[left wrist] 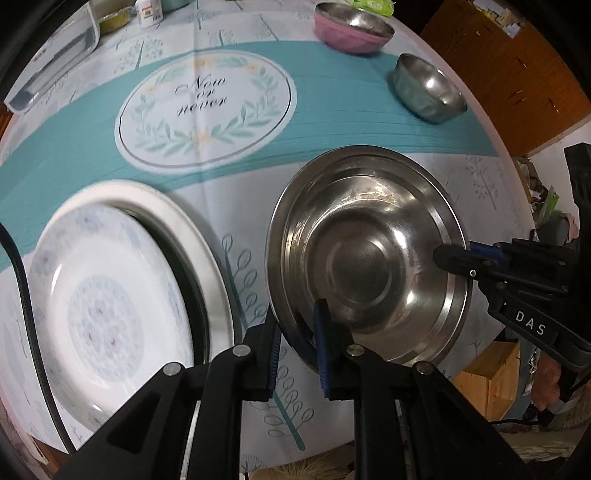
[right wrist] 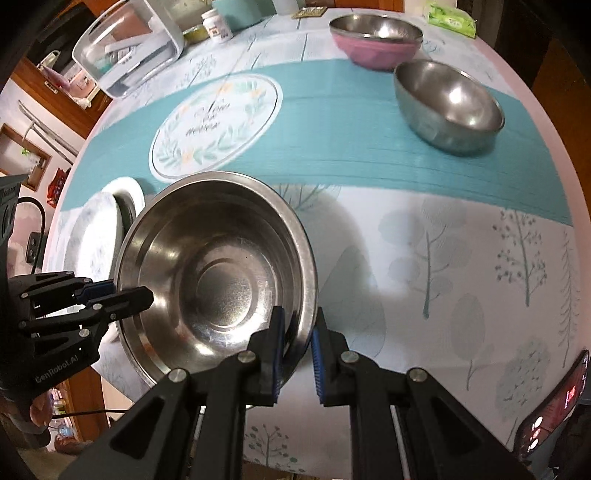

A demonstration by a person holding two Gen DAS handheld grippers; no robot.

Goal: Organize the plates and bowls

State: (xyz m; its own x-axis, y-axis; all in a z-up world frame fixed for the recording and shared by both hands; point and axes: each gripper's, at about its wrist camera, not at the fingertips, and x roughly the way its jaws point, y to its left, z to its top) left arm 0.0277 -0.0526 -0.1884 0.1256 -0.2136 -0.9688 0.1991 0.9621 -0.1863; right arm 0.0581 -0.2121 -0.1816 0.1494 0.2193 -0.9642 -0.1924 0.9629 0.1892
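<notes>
A wide steel plate-bowl [left wrist: 369, 258] [right wrist: 218, 269] is held tilted above the table near its front edge. My left gripper [left wrist: 299, 350] is shut on its near-left rim, one finger inside and one outside. My right gripper [right wrist: 297, 350] is shut on its opposite rim; it shows in the left wrist view [left wrist: 454, 258], and the left one shows in the right wrist view [right wrist: 129, 295]. A white patterned plate [left wrist: 107, 302] [right wrist: 92, 236] lies on a larger white plate [left wrist: 199, 236] at the left.
A small steel bowl [left wrist: 428, 88] [right wrist: 450, 107] stands at the right on the teal band. A pink bowl with a steel bowl inside [left wrist: 351, 26] [right wrist: 376, 40] stands behind it. A clear container [right wrist: 129, 51] and a white jar [right wrist: 218, 24] stand at the back left.
</notes>
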